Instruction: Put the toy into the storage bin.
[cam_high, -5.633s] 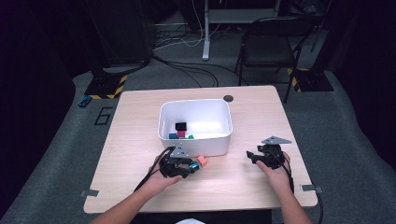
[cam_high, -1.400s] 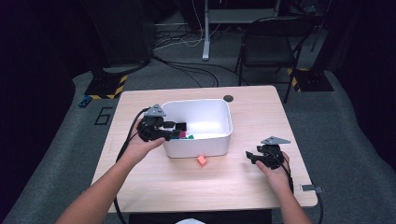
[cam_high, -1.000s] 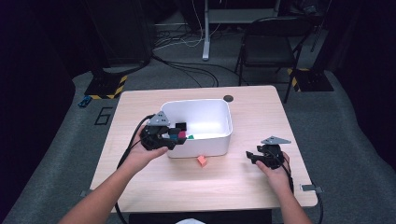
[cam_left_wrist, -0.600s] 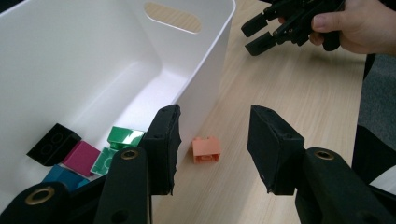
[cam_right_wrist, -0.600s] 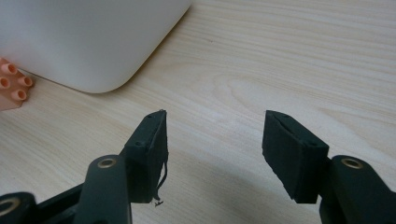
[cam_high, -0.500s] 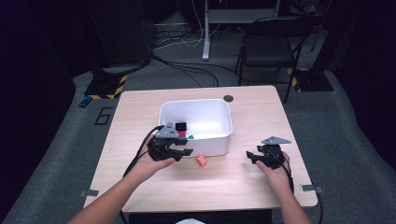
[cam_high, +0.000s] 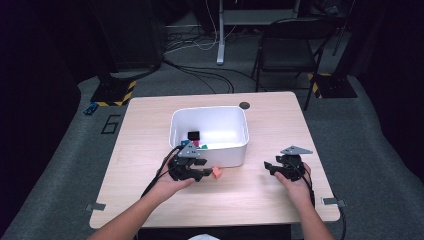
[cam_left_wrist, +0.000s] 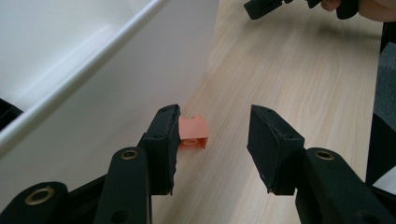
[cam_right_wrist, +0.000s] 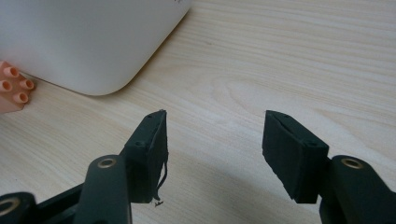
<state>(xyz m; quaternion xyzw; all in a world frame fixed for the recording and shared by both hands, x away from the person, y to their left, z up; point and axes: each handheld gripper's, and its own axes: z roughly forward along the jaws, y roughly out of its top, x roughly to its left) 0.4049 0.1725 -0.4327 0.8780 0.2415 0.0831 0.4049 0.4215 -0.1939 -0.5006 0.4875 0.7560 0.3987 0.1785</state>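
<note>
Your left tongs (cam_high: 202, 173) have come down from the rim of the white bin (cam_high: 235, 157) to the surface (cam_high: 280, 125) and now sit low in front of the bin's near wall. A moment ago they hovered at the bin's left edge. They now point at the orange brick (cam_high: 216, 172), which lies on the surface just beside the bin's near wall.

In the left gripper view, the jaws of the left tongs (cam_left_wrist: 212, 140) stand apart with nothing pressed between them. The orange brick (cam_left_wrist: 193, 132) lies beyond the tips, partly hidden behind the left-hand jaw and off the centre line of the gap. The bin wall (cam_left_wrist: 116, 93) runs close along that same side.

Your right tongs (cam_high: 277, 167) rest at the right side of the surface, unchanged from the earlier frames. In the right gripper view their jaws (cam_right_wrist: 212, 140) are also open and empty, with bare wood between them. The brick (cam_right_wrist: 11, 91) appears at the far left edge, beside the rounded corner of the bin (cam_right_wrist: 93, 42).

Judged from this layout, you are approaching the brick and have not yet gripped it. Other small pieces (cam_high: 195, 137) already lie in the bin. To take the brick, you would likely need to shift the left tongs toward the bin and forward until the brick is centred in the gap. Watch that the bin-side jaw does not catch the wall.
</note>
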